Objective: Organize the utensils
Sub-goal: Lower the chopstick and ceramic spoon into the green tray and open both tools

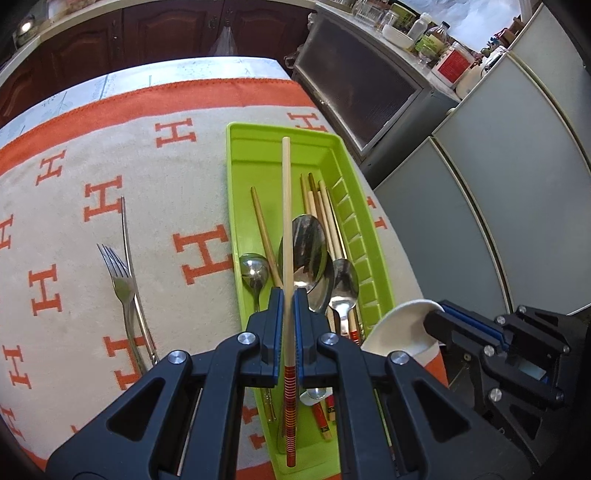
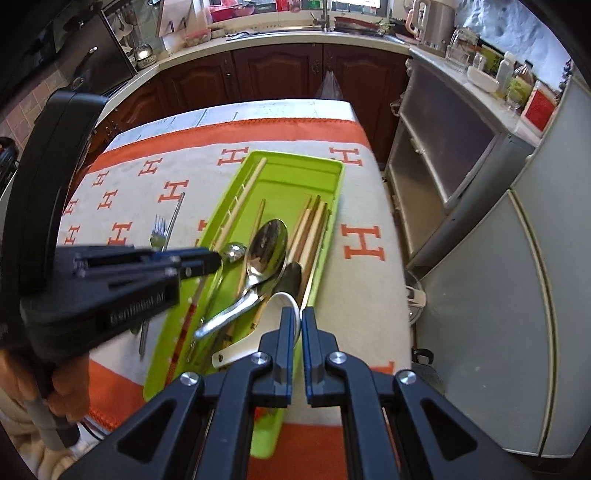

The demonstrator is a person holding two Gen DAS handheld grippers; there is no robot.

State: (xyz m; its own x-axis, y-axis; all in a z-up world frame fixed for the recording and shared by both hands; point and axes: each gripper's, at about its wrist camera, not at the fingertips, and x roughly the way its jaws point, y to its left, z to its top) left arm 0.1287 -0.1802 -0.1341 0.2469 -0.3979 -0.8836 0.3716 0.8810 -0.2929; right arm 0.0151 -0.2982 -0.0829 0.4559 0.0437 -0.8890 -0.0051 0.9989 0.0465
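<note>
Green tray: holds spoons, chopsticks.
Left gripper: jaws clamp a chopstick.
Right gripper: jaws pinch white ceramic spoon.
Forks: nine o'clock of tray.

A home kitchen — dark wooden cabinet doors run under a pale countertop along the top of the frame, with a sink faucet and an electric kettle on it. At upper right, bottles and jars crowd a grey cupboard — beside a pale refrigerator.
</note>
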